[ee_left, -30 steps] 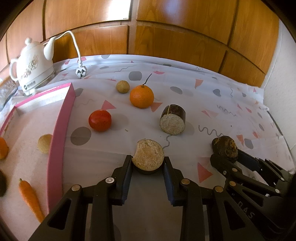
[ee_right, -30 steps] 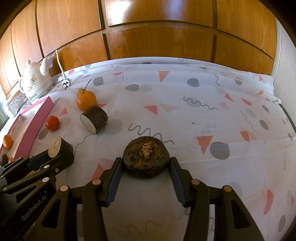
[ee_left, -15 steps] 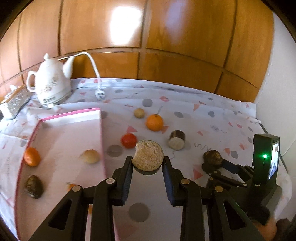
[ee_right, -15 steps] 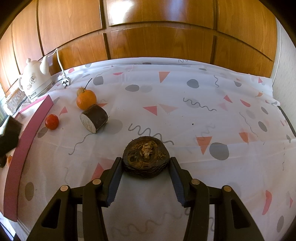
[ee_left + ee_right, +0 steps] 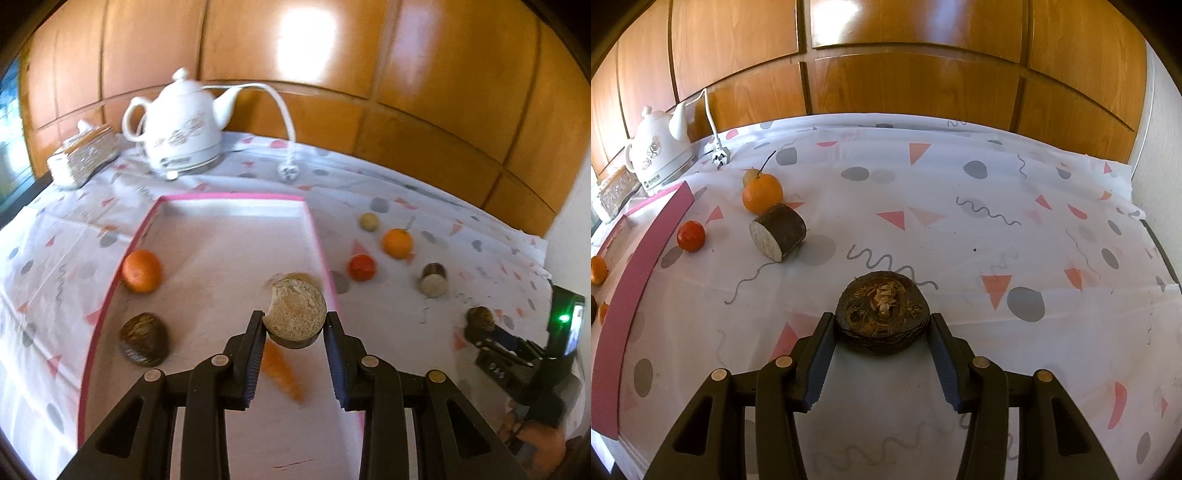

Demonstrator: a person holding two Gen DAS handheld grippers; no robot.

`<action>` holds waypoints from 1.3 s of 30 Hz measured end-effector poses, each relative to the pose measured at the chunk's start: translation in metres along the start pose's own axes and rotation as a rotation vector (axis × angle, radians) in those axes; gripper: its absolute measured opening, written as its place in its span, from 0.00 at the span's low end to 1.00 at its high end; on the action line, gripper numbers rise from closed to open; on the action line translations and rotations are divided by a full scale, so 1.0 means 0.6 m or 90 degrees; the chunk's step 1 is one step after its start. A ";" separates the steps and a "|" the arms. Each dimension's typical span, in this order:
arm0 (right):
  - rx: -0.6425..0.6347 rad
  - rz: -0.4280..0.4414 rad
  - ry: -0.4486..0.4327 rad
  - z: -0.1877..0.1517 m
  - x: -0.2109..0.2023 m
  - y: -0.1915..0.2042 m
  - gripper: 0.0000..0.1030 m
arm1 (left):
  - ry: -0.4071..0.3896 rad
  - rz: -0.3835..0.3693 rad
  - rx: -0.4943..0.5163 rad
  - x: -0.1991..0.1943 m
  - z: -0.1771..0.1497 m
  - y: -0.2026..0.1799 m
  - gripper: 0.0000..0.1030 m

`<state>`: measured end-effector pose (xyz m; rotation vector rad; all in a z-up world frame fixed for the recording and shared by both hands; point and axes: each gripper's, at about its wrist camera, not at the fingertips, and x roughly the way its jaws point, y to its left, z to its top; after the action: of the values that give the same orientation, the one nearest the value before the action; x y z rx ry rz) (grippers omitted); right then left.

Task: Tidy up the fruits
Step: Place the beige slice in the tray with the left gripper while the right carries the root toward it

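My left gripper (image 5: 295, 325) is shut on a cut taro piece (image 5: 297, 314) with a pale face, held above the pink-rimmed tray (image 5: 317, 236). In the tray lie an orange (image 5: 142, 270), a dark round taro (image 5: 143, 344) and a carrot (image 5: 280, 373). My right gripper (image 5: 882, 328) is shut on a dark fibrous taro chunk (image 5: 882, 314) low over the cloth; it also shows in the left wrist view (image 5: 480, 321). On the cloth lie a stemmed orange (image 5: 762, 192), a red tomato (image 5: 690, 235), another cut taro piece (image 5: 778, 232) and a small tan fruit (image 5: 369, 222).
A white kettle (image 5: 181, 125) with cord and plug (image 5: 289, 171) and a tissue box (image 5: 83, 155) stand at the back left. Wooden panels (image 5: 905, 74) close the back. The patterned tablecloth (image 5: 997, 221) stretches to the right.
My left gripper has carried its cut taro piece left, from over the cloth to above the tray. The right gripper has stayed put with its chunk.
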<state>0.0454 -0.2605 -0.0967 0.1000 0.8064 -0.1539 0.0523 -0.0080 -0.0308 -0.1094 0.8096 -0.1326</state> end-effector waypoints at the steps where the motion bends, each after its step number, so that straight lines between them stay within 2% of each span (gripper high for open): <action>1: 0.000 0.000 0.000 0.000 0.000 0.000 0.49 | 0.000 0.004 -0.004 0.000 -0.002 0.007 0.31; 11: -0.011 -0.011 0.008 0.004 -0.005 0.008 0.48 | 0.011 0.041 -0.036 0.004 -0.016 0.061 0.31; 16: -0.018 0.016 0.003 0.011 -0.023 0.025 0.48 | 0.019 0.058 -0.056 0.009 -0.020 0.086 0.31; 21: -0.063 0.057 -0.018 0.020 -0.051 0.072 0.48 | 0.024 0.066 -0.068 0.012 -0.024 0.100 0.31; 29: -0.109 0.143 -0.021 0.027 -0.077 0.146 0.48 | 0.019 0.065 -0.079 0.008 -0.021 0.107 0.32; 31: -0.124 0.169 -0.024 0.030 -0.086 0.168 0.48 | 0.014 0.063 -0.081 0.003 -0.018 0.110 0.34; 33: -0.137 0.198 -0.023 0.035 -0.092 0.188 0.48 | 0.003 0.056 -0.085 -0.005 -0.015 0.113 0.45; 39: -0.164 0.269 -0.013 0.059 -0.089 0.256 0.48 | -0.023 0.054 -0.089 -0.028 -0.009 0.123 0.51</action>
<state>0.0611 -0.1093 -0.0288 0.0242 0.7624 0.3466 0.0425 0.0671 -0.0333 -0.2080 0.7863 0.0063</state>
